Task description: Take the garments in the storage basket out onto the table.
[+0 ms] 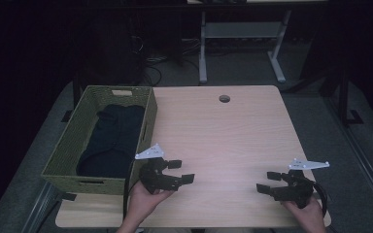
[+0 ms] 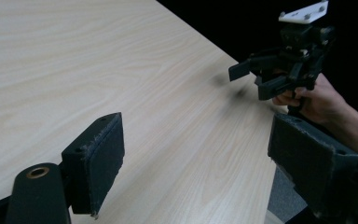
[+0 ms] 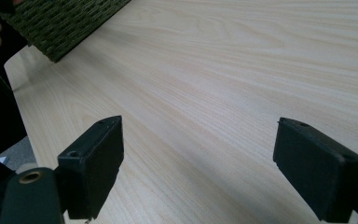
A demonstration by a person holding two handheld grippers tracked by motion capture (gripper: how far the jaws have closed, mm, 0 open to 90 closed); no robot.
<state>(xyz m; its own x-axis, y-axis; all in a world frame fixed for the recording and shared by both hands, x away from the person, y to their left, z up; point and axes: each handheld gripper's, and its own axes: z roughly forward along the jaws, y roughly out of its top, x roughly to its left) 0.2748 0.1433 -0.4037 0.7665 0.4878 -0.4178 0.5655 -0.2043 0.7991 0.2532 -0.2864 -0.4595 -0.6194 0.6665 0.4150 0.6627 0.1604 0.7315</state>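
The left hand-held gripper sits at the lower middle of the high view, just right of the woven basket, with its jaws spread wide and nothing between them. The right hand-held gripper hovers at the lower right of that frame, jaws likewise wide apart and empty; in its own view the two black pads frame bare wood. From the left gripper view the right hand-held gripper shows at the upper right, held in a hand.

The thing nearest the work is the dark cloth lying inside the basket, at the left of the high view, on the pale counter. It looks soft and limp, probably light, and would sag and drape when lifted (a pinch on a raised fold or an edge would serve better than a grab at a flat patch). It is not fragile, and the pads should grip it without slipping. Its folds are too dark to read in detail.

The cloth's long axis follows the basket's, running from the lower left towards the upper middle of the high view, with a broader mass at the lower end. The basket's corner shows at the upper left of the right gripper view
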